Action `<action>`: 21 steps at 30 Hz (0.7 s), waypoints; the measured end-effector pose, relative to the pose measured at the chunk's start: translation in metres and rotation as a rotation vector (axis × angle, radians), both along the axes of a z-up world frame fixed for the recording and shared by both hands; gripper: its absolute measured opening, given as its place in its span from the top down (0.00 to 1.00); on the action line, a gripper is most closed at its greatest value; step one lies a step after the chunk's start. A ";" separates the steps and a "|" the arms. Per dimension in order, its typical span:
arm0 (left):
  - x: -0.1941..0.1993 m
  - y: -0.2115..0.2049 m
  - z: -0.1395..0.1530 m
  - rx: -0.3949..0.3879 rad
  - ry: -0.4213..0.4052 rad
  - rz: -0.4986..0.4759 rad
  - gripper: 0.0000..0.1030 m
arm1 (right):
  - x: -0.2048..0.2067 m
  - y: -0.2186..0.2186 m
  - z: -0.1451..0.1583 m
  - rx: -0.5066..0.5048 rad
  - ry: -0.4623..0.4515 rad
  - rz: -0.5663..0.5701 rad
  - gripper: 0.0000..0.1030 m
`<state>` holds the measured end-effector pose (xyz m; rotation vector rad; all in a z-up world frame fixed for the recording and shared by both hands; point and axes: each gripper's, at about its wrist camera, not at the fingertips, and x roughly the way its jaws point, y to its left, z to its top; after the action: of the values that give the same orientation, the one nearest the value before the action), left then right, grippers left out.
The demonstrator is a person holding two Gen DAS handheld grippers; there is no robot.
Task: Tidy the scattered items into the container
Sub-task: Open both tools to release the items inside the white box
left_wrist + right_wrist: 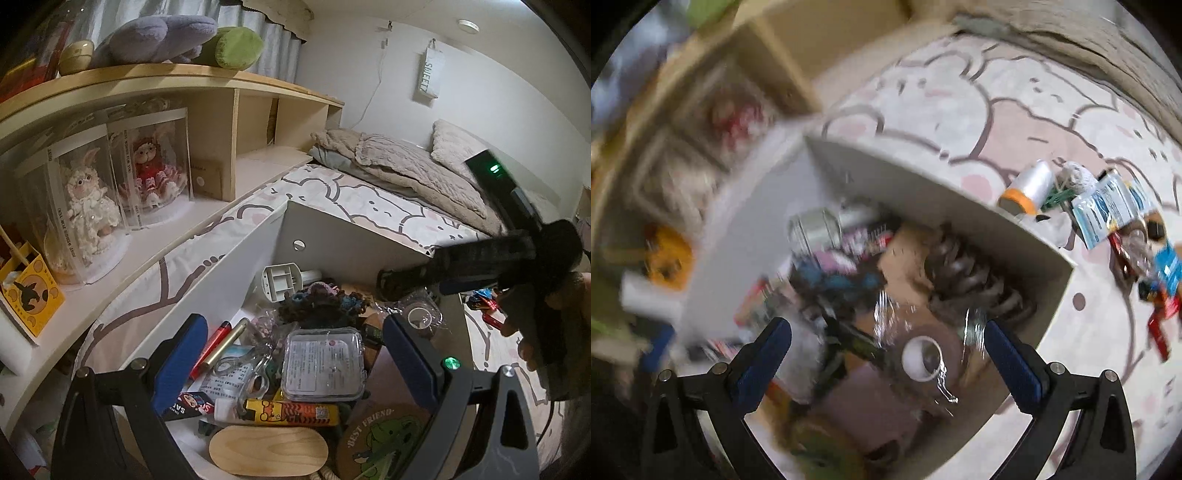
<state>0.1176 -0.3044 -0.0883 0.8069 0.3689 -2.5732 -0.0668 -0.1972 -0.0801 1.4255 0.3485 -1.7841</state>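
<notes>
Bedroom clutter frames a patterned bedsheet (pixel 960 122) bearing a white open-topped box (pixel 354 236), already crowded with a clear plastic case (pixel 323 363), scissors and pens. Most tidying looks done; a white thread spool with an orange base (pixel 1028 188) and foil sachets (pixel 1108 210) lie outside on the sheet. Left gripper (pixel 291 354) and right gripper (pixel 888 354) both gape empty over the box.

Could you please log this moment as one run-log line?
left hand-held gripper: open, empty | right hand-held gripper: open over box | items left on bed
</notes>
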 end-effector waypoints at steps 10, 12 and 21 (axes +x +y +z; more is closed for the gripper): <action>0.002 -0.003 0.000 0.001 -0.001 0.002 0.06 | 0.011 -0.023 -0.030 0.083 -0.053 0.096 0.00; 0.003 -0.005 0.000 0.000 -0.003 0.003 0.06 | 0.017 -0.025 -0.025 0.068 -0.026 0.122 0.00; 0.009 -0.006 0.003 0.002 0.010 0.001 0.06 | 0.024 -0.016 0.016 -0.118 -0.134 0.125 0.00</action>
<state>0.1265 -0.3107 -0.0857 0.7950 0.3740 -2.5772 -0.0432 -0.2134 -0.0646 1.4006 0.2520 -1.5744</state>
